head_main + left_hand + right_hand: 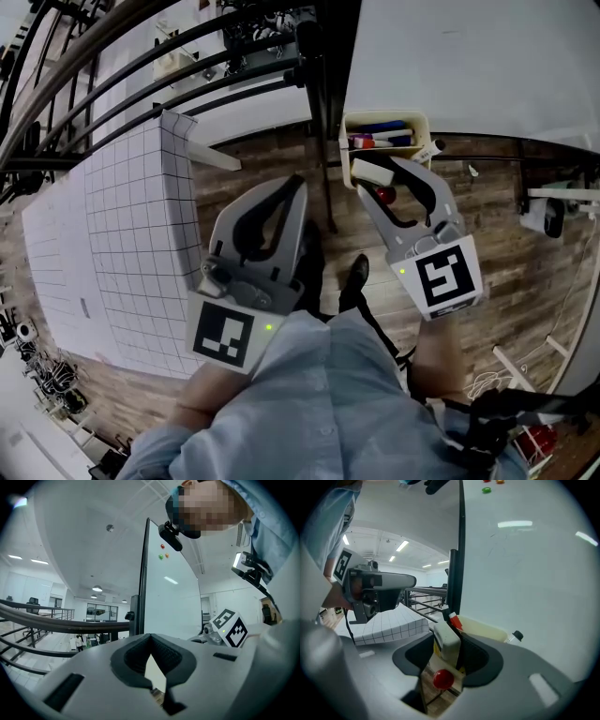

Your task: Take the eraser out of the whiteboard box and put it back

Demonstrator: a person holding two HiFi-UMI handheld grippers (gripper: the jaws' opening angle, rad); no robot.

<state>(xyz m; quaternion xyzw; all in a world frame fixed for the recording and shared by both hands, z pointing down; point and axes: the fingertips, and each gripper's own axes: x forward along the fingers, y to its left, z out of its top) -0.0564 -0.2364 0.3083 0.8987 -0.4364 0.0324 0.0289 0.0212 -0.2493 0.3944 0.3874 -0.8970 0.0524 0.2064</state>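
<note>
The eraser [371, 172], a cream block, is pinched between the jaws of my right gripper [382, 172], just in front of the whiteboard box [424, 125]. In the right gripper view the eraser [447, 643] stands tilted between the pads, hanging in the air, with the cream box [487, 630] just beyond it. Red and blue markers [380, 133] lie in the box, which hangs on the whiteboard [469, 56]. My left gripper [298, 187] is held off to the left, shut and empty, its tips meeting [151, 638].
A red knob [384, 195] shows under the right gripper. The whiteboard's dark post [323, 103] stands between the grippers. A gridded board [122, 244] lies at the left under a dark railing [141, 66]. Shoes [354, 277] stand on wood floor; a white device [548, 216] is right.
</note>
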